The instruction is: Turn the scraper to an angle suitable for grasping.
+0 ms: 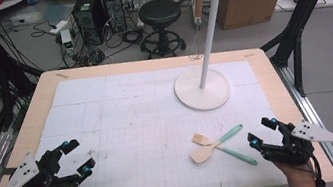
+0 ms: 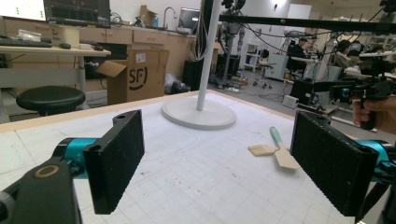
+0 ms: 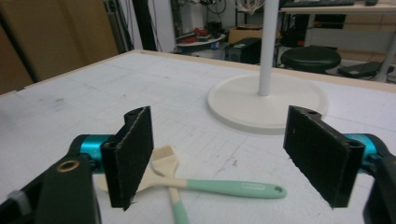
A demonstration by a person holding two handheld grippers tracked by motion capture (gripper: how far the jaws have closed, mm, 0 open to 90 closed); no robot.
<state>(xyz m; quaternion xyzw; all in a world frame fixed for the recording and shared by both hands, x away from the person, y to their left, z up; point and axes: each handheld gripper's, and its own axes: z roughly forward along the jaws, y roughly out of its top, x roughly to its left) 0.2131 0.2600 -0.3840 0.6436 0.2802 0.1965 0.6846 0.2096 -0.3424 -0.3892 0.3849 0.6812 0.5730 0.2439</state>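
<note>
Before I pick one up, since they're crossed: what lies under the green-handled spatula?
The spatula lies across the handle of the brush, which rests on the white mat. The crossing point of the brush's handle is covered; the left jaw of the right tongs hides the spatula's blade.

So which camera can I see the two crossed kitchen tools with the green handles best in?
The high view: both crossed tools lie whole, handles and wooden heads clear. The right gripper view is closer, but one jaw hides part of a head. The left gripper view shows them small, partly behind a jaw.
</note>
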